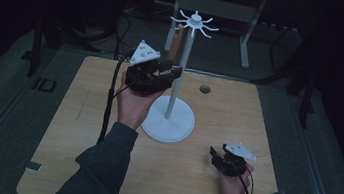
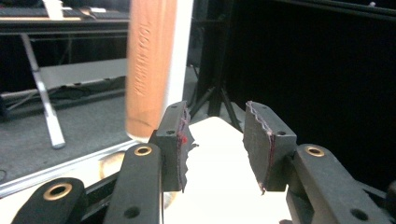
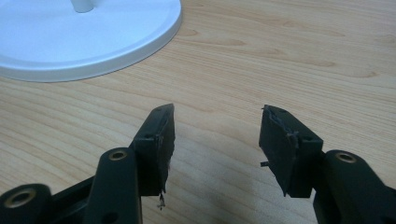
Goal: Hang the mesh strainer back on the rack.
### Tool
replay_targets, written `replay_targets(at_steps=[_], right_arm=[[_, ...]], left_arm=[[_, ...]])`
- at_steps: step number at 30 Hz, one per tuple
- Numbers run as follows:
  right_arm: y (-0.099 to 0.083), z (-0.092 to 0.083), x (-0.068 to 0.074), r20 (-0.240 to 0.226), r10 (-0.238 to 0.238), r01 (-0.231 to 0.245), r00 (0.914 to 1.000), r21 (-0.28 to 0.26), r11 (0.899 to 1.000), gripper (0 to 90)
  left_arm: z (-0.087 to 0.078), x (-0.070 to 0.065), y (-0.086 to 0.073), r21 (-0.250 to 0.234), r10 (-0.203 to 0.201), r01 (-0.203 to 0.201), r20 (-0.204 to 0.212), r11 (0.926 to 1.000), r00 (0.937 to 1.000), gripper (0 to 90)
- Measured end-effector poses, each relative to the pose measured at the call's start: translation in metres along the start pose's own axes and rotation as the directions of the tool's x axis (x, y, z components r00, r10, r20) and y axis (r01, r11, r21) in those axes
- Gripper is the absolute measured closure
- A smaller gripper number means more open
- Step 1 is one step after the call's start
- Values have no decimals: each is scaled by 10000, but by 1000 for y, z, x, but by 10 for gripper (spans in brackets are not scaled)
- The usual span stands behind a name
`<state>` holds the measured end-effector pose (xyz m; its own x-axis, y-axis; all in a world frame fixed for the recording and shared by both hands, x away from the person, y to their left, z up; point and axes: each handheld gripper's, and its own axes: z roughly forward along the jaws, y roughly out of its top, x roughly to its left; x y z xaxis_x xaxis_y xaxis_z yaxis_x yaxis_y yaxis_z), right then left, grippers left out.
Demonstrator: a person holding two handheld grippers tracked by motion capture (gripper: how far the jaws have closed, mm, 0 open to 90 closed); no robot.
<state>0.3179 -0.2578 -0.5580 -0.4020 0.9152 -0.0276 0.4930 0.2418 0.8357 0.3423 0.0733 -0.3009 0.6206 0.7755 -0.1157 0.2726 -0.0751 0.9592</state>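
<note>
Wooden handle (image 2: 150, 65) hangs from white rack (image 1: 179, 62), just left of left gripper (image 2: 215, 140), outside its parted, empty jaws. Right gripper (image 3: 215, 144) rests low over table (image 1: 82, 115), jaws apart, empty, near rack's base.

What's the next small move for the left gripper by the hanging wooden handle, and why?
Probably draw the left gripper back from the white stand. Its jaws stand open with nothing between them, and the wooden handle hangs free, just outside one jaw, so it seems already hung. The right gripper rests open over the table.
</note>
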Motion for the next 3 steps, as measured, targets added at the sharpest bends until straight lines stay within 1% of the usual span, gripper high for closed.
replay_targets(at_steps=[3], right_arm=[[0, 0, 0, -3, 2, -2, 10000, 13, 10000, 448]], left_arm=[[-1, 0, -3, 190, -20, 17, 202, 9998, 9998, 608]])
